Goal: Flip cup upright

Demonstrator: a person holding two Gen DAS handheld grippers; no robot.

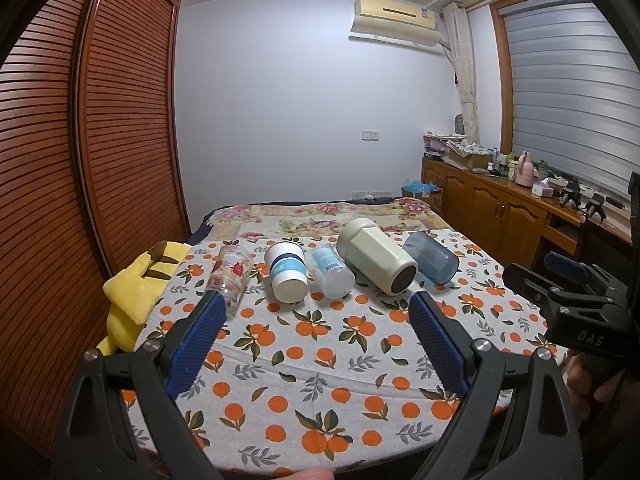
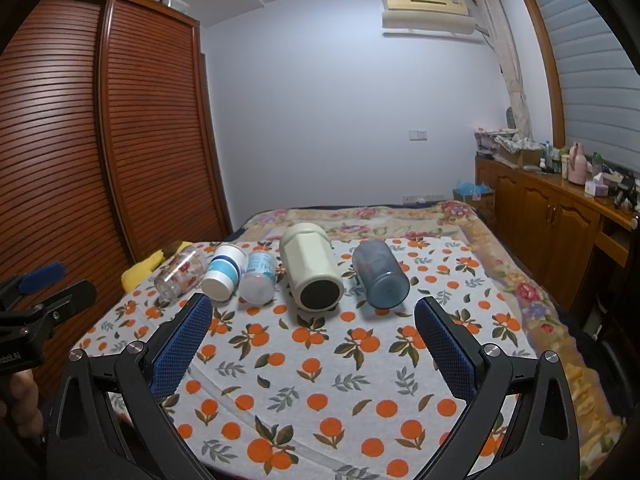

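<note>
- Fingers (image 1: 216, 316) of left gripper (image 1: 316, 300) & right gripper (image 2: 314, 304): spread wide, holding nothing, hovering short of the cups.
- Five cups lie on sides in a row on bed cloth (image 2: 320, 368); blue cup (image 2: 380, 274) nearest right gripper, prob. easiest first pick.

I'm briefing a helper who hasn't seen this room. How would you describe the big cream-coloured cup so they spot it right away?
Find the orange-print cloth spread on the bed; five containers lie on their sides in a row across its far part. The cream cup is fourth from the left, between a small clear bottle and a blue tumbler. It is the bulkiest, opaque, with faceted sides and a dark round base facing the camera.
</note>
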